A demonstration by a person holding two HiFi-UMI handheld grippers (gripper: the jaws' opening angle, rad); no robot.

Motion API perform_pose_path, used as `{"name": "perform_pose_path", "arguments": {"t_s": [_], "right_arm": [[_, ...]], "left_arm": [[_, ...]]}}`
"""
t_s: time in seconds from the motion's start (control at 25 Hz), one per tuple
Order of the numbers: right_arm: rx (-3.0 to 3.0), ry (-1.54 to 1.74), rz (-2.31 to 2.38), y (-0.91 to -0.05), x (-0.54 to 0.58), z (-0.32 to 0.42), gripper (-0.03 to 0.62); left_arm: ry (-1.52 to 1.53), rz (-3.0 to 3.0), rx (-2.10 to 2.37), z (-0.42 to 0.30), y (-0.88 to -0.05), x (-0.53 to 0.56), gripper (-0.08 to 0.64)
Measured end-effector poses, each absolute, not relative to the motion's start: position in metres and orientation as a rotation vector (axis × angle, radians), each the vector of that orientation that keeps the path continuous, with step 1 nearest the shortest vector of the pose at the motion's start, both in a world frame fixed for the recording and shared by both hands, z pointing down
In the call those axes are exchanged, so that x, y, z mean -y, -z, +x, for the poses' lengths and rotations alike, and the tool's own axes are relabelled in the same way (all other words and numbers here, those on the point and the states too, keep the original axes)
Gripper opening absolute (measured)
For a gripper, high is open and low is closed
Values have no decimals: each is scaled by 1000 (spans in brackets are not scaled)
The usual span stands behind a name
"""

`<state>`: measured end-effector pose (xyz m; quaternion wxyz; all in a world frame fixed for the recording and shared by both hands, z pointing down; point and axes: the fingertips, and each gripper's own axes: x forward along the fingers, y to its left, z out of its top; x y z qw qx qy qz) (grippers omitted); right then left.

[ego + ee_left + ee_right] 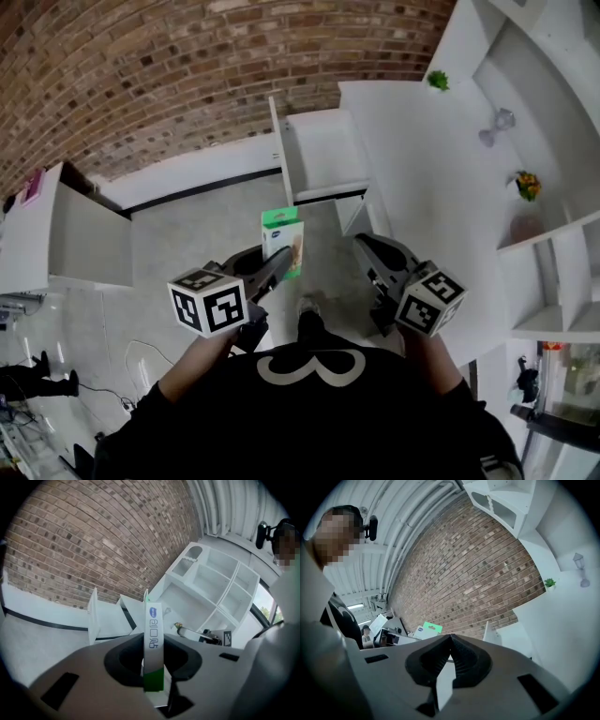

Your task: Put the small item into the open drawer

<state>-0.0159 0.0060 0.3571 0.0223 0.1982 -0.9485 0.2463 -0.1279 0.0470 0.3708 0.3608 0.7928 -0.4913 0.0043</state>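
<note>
A small flat box (282,240), white with a green top, stands upright in the air, and my left gripper (278,261) is shut on its lower part. In the left gripper view the box (153,639) shows edge-on between the dark pads. The open white drawer (320,156) juts from the cabinet just beyond the box, and it appears again past the jaws as the drawer (110,617). My right gripper (362,244) hovers to the right of the box, shut with nothing in it; its tips meet in the right gripper view (450,637), where the box (427,630) shows at the left.
A white cabinet top (412,178) runs along the right, with a small green plant (438,81) and a glass ornament (497,127). White shelves (553,234) hold an orange item (528,185). A brick wall (169,66) stands behind. A white counter (75,239) sits at the left.
</note>
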Motion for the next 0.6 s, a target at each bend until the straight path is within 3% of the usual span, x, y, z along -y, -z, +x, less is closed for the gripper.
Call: {"name": "perform_pose_path", "arguments": {"t_s": [0.6], "right_arm": [[2928,-748,728,-365,127,-9,11]], "left_arm": [[-95,2031,1182,-127,-402,95,86]]}}
